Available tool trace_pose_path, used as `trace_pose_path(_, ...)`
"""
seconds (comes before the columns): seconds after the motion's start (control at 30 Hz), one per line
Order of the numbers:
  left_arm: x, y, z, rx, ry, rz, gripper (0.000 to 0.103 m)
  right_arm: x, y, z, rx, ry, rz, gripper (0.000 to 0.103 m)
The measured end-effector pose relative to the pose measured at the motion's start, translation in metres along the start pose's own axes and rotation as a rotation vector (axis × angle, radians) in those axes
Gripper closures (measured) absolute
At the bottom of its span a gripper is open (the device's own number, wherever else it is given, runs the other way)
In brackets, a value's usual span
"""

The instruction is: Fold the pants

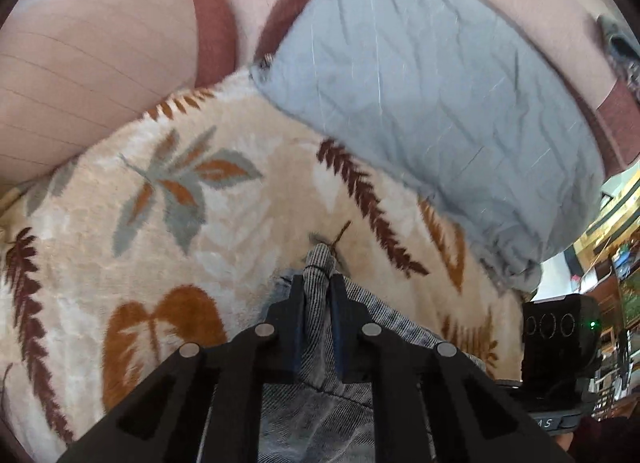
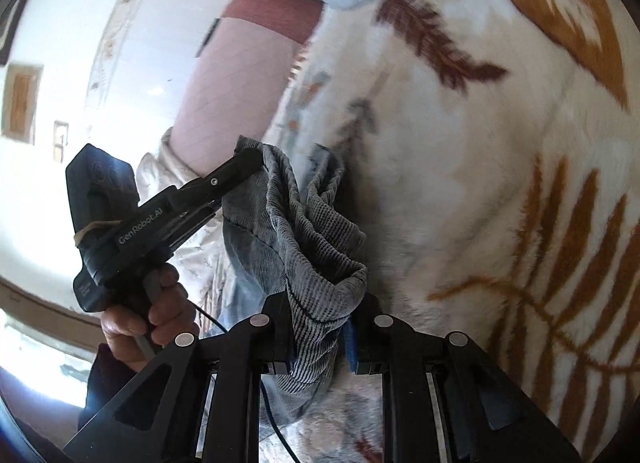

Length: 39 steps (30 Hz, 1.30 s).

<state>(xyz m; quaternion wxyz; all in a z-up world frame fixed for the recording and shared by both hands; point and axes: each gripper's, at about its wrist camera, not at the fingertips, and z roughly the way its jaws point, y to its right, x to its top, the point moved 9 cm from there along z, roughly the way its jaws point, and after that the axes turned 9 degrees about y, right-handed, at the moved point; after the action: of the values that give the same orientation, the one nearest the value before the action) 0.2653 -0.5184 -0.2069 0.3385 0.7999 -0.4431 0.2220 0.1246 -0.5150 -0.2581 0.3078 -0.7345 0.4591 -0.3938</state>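
Observation:
The pants (image 1: 320,379) are grey corduroy. My left gripper (image 1: 317,283) is shut on a bunched edge of them, which pokes out past the fingertips above a cream blanket with a leaf print (image 1: 192,199). In the right wrist view my right gripper (image 2: 320,303) is shut on another bunch of the same pants (image 2: 316,259). The cloth hangs slack between the two grippers. The left gripper also shows in the right wrist view (image 2: 256,157), held by a hand, with the pants edge at its tip.
A grey quilted pillow (image 1: 432,95) lies on the blanket at the upper right. A pink and maroon headboard (image 1: 100,63) is behind. The other gripper's body (image 1: 560,327) is at the right edge. Shelves with clutter (image 1: 616,255) are at the far right.

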Motion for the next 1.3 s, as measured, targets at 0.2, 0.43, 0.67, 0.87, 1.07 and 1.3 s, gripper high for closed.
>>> trace_pose_path(0.2,0.005,-0.020,-0.063,0.002,0.103,-0.064,0.090,-0.011,-0.051,-0.009,0.056,0.038,-0.130,0.087)
trace_pose_path(0.43,-0.021,-0.062,-0.144,0.039,0.184,-0.143,0.090,-0.062,-0.121,0.001,0.118,0.002,-0.319,0.086)
trace_pose_path(0.67,-0.087,-0.113,-0.186,0.083,0.193,-0.265,0.090,-0.144,-0.157,0.025,0.116,-0.120,-0.490,0.086)
trace_pose_path(0.87,-0.147,-0.159,-0.212,0.168,0.174,-0.351,0.078,-0.215,-0.165,0.046,0.079,-0.225,-0.648,0.082)
trace_pose_path(1.07,-0.171,-0.203,-0.262,0.269,0.249,-0.461,0.058,-0.254,-0.160,0.072,0.062,-0.379,-0.722,0.043)
trace_pose_path(1.3,-0.191,-0.195,-0.301,0.308,0.309,-0.470,0.050,-0.213,-0.195,0.050,0.261,-0.318,-0.646,0.031)
